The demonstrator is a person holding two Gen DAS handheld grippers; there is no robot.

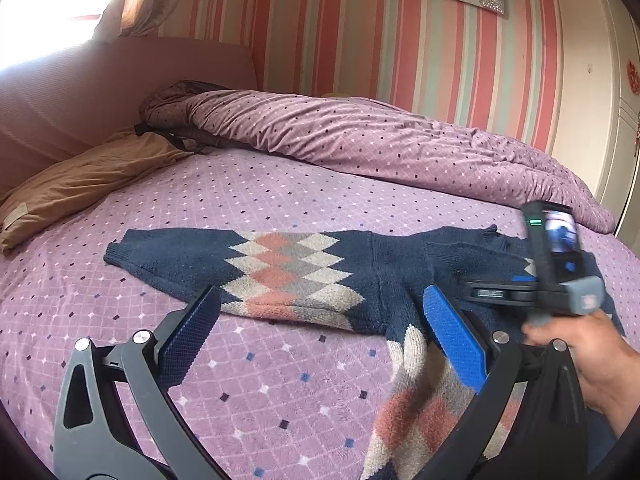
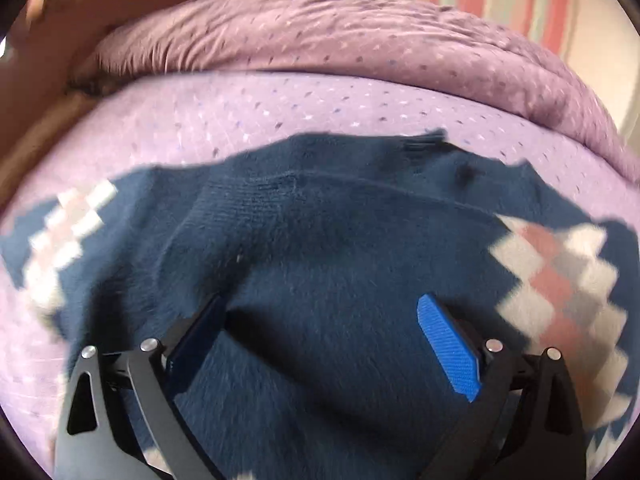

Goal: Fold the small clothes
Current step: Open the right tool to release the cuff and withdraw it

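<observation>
a navy sweater (image 1: 360,268) with pink, grey and cream diamonds lies spread on the purple bed (image 1: 248,376). one sleeve reaches out flat to the left, ending in a ribbed cuff; the body is in the middle and right, and another patterned part runs toward the near right edge, under the left gripper's right finger.

the left gripper (image 1: 320,332) hovers low over the near side of the sweater with its jaws spread wide. nothing is between the blue pads (image 1: 452,336); the left pad is over bare sheet at the sweater's near hem, the right pad is over the knit.

the right gripper (image 2: 320,340) points down at the plain navy middle of the sweater, jaws wide apart, gripping nothing. the knit lies loose below and between the pads, and whether the tips touch it is hard to tell because the view is blurred. in the left wrist view a hand (image 1: 588,356) holds this gripper's handle at the right edge, above the sweater.

a rumpled purple duvet (image 1: 400,148) is heaped along the far side of the bed. a tan cloth (image 1: 80,188) lies at the far left, well apart from the sweater.
</observation>
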